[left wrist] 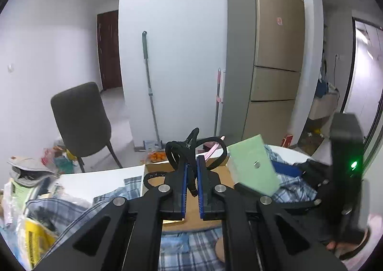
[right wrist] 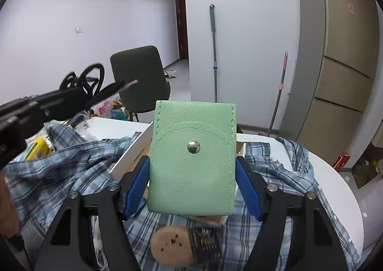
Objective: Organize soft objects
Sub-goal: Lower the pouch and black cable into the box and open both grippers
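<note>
My left gripper (left wrist: 192,163) is shut on a black looped cord (left wrist: 191,146), whose loops stick up past the blue pads. It hangs above an open cardboard box (left wrist: 222,175). In the right wrist view that gripper (right wrist: 71,101) and its cord (right wrist: 91,77) show at the far left. My right gripper (right wrist: 191,161) is shut on a mint-green snap pouch (right wrist: 191,175), held upright by its sides over a white-walled box (right wrist: 131,151). The pouch (left wrist: 253,165) also appears right of the cord in the left wrist view. A blue plaid shirt (right wrist: 59,163) lies spread on the white table (right wrist: 335,175).
A tan round sponge (right wrist: 172,244) and a black packet (right wrist: 205,242) lie on the shirt below the pouch. Yellow packets and bags (left wrist: 36,230) crowd the table's left side. Beyond the table stand a dark chair (left wrist: 81,122), a mop (left wrist: 149,89) and a fridge (left wrist: 275,55).
</note>
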The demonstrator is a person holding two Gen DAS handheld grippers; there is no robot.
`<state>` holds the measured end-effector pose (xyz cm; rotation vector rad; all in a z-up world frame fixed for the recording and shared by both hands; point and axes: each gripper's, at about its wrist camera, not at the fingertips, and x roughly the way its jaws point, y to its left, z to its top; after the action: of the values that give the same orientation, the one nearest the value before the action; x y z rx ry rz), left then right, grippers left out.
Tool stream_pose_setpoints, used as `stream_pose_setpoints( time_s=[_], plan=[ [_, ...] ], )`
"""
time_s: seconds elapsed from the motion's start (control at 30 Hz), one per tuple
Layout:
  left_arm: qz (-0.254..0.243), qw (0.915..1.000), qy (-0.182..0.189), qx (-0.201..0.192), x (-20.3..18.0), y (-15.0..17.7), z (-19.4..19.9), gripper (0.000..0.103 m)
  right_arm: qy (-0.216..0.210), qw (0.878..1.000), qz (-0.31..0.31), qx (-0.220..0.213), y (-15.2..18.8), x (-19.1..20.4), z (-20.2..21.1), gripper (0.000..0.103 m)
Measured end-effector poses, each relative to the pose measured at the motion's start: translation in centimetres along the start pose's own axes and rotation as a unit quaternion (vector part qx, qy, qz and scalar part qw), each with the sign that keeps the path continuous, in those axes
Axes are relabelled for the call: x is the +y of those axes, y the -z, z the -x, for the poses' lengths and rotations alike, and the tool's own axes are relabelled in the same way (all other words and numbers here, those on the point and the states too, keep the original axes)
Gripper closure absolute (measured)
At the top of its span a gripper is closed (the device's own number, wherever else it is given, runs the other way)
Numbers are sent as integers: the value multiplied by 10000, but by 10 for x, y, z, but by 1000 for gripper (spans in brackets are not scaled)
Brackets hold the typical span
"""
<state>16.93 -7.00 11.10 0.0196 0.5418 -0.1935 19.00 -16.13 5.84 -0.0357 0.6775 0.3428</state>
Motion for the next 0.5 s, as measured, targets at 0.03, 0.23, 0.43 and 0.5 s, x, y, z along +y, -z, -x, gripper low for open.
stream_pose_setpoints(
  time_s=[0.03,0.23,0.43,0.5],
  plan=[
    [77,10000,23,17,4,-1,-6,95,-27,10000,-53,40,-2,-1,-6,34],
    [224,9994,-13,253,17,5,-48,95,-100,9991,-289,284,0,-9,-43,34],
    [227,9980,-76,588,24,23,-86,95,-183,9973,-356,613,15,-15,-79,34],
    [200,9974,-101,682,23,30,-95,95,-162,9964,-364,753,21,-16,-91,34]
  ],
)
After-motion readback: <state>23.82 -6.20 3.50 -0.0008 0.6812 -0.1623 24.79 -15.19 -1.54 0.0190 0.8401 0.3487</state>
